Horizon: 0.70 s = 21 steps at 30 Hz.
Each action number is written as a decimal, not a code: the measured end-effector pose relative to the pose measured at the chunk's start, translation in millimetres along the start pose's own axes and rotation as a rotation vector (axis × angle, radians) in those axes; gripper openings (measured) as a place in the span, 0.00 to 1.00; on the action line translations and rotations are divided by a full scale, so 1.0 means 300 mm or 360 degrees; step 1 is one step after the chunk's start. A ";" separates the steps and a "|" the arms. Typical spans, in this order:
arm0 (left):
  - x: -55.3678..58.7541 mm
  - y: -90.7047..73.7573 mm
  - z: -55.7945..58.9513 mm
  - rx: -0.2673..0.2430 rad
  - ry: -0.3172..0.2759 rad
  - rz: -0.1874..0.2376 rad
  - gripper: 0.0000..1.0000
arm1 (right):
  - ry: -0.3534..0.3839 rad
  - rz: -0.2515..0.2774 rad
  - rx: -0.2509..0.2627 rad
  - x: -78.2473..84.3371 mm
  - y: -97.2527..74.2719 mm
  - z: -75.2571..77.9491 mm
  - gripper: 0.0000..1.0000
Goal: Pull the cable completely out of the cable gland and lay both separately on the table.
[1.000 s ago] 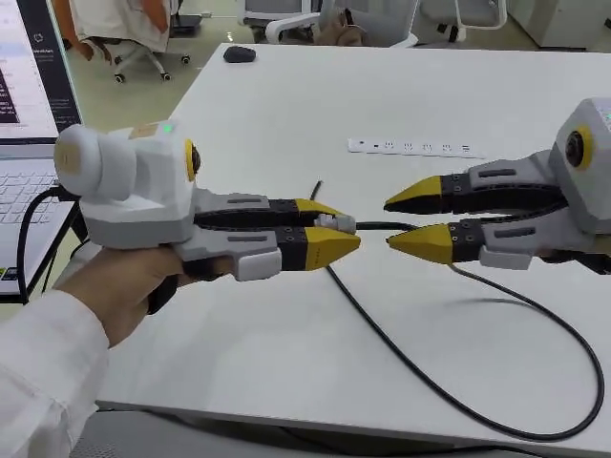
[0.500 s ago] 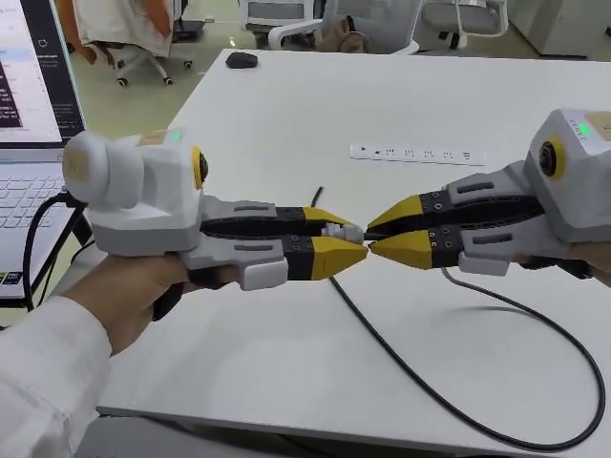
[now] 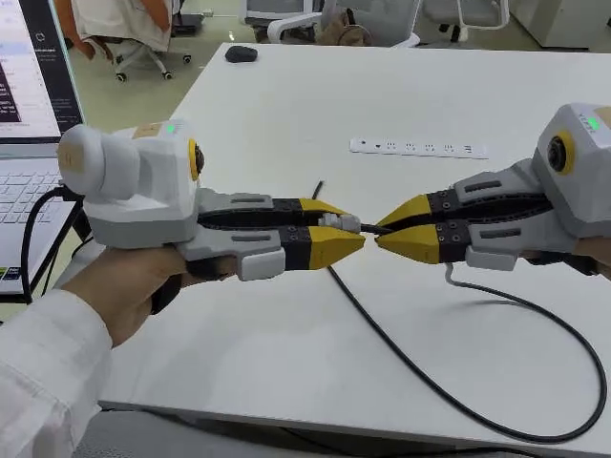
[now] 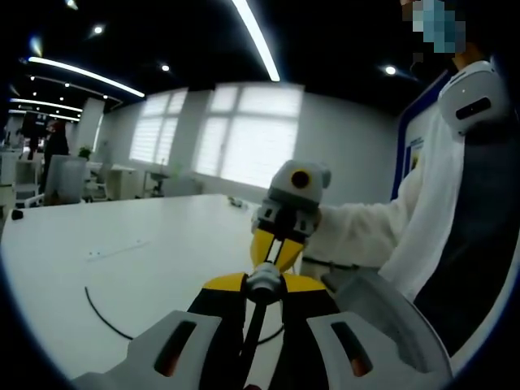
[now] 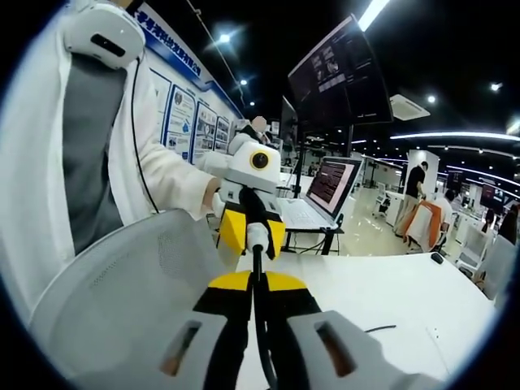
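Note:
Above the white table [image 3: 286, 114], my left gripper [image 3: 351, 227] is shut on the grey cable gland [image 3: 341, 223], which sits between its yellow tips. My right gripper [image 3: 380, 232] faces it tip to tip and is shut on the black cable [image 3: 430, 382] just where it leaves the gland. The rest of the cable drops to the table and loops off to the right. In the left gripper view the gland [image 4: 264, 282] sits at my jaw tips with the right gripper [image 4: 276, 244] just beyond. In the right gripper view the cable [image 5: 257, 264] runs straight from my right gripper [image 5: 253, 284] to the gland [image 5: 257, 237].
A white power strip [image 3: 417, 148] lies on the table behind the grippers. A black mouse [image 3: 241, 54] rests at the far edge. An open laptop [image 3: 19, 124] stands to the left, off the table. The table's front edge runs just below the cable loop.
My right gripper was open and apart from the left one; it has moved left to the gland and shut on the cable. The left gripper has kept its hold.

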State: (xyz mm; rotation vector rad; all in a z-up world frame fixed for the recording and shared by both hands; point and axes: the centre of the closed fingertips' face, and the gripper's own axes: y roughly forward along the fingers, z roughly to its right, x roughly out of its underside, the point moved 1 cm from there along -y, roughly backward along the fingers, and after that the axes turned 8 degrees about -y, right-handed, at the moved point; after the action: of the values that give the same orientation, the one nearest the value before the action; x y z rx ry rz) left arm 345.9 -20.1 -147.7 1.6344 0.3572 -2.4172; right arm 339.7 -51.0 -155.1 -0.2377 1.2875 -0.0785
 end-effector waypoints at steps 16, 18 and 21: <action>0.002 -0.044 -0.018 -0.0057 0.0009 -0.0003 0.17 | 0.0074 -0.0053 0.0080 0.047 -0.083 -0.005 0.03; -0.006 -0.051 -0.018 -0.0060 0.0002 0.0015 0.17 | 0.0079 -0.0061 0.0090 0.050 -0.094 -0.007 0.03; -0.017 -0.057 -0.019 -0.0063 -0.0004 0.0035 0.17 | 0.0088 -0.0066 0.0102 0.054 -0.110 -0.010 0.03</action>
State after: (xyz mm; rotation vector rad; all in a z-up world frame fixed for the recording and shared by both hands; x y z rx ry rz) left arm 347.7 -1.9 -143.5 1.6103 0.3820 -2.3803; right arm 343.7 -86.7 -163.8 -0.2081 1.3328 -0.1625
